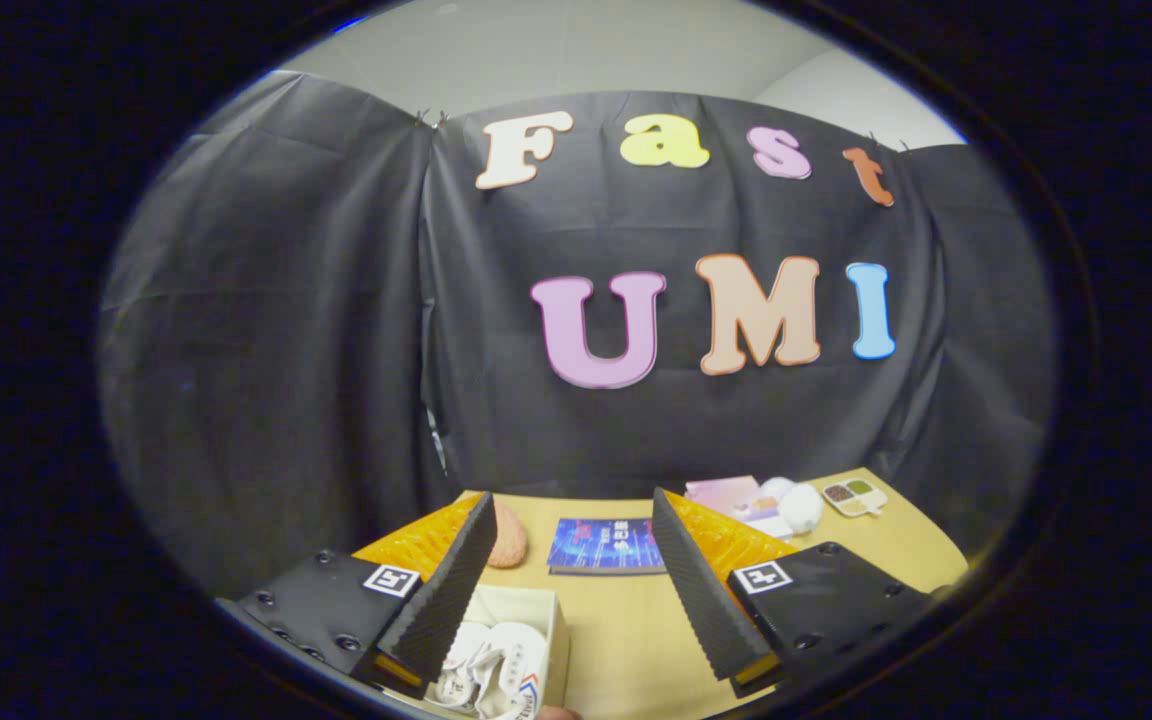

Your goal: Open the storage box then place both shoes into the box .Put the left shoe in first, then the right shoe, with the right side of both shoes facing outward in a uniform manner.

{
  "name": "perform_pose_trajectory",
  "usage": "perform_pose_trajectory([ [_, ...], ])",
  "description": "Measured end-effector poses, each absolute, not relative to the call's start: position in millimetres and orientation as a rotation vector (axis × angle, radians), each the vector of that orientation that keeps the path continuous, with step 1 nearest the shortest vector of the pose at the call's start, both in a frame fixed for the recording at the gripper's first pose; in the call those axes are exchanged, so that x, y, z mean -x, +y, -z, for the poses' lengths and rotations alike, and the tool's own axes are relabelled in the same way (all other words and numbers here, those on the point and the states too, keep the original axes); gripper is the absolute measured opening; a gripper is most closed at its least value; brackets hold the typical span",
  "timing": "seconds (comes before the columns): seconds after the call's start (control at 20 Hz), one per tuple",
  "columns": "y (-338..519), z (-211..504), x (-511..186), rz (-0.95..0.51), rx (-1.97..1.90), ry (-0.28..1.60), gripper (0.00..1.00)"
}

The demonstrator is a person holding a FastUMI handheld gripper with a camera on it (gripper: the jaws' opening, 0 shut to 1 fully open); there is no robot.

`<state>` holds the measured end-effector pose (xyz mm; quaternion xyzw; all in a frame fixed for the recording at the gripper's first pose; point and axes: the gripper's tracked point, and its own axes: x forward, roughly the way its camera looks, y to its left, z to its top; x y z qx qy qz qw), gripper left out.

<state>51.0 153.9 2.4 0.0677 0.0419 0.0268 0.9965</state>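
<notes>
Box (551,625) low between the fingers, nearer the left one, cream walls, top open. Inside it, white shoes (496,672), pale uppers with a dab of red and blue at the side, partly hidden behind the left finger; how many and which way facing, hard to tell from here. Gripper (576,590) spread wide, nothing clamped, ribbed black pads (696,590) angled apart, orange showing on the outer faces, black mounts with square markers behind.

Out past the fingertips, across the table (626,620): light wood top, smooth. Blue book (606,545) lying flat, dead ahead between the tips. Pinkish round pad (508,535) just beside the left tip, partly tucked behind it. Over beyond the right finger, pink booklet (726,493) flat on the wood, white fluffy thing (798,505) touching or just beside it, then a small tray (854,496) with dark and green contents near the far corner.

Behind the table, black cloth (286,350) hanging in folds as the booth wall, draped across the whole back and both sides, pinned along the top. Above the cloth, pale wall (556,50), plain, evenly lit.
</notes>
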Motion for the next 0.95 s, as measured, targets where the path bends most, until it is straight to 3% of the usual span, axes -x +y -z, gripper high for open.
perform_pose_trajectory([
  [0.25,107,-21,-50,-0.024,-0.059,0.008,0.98],
  [0.95,30,5,-41,0.05,-0.021,0.051,0.98],
])
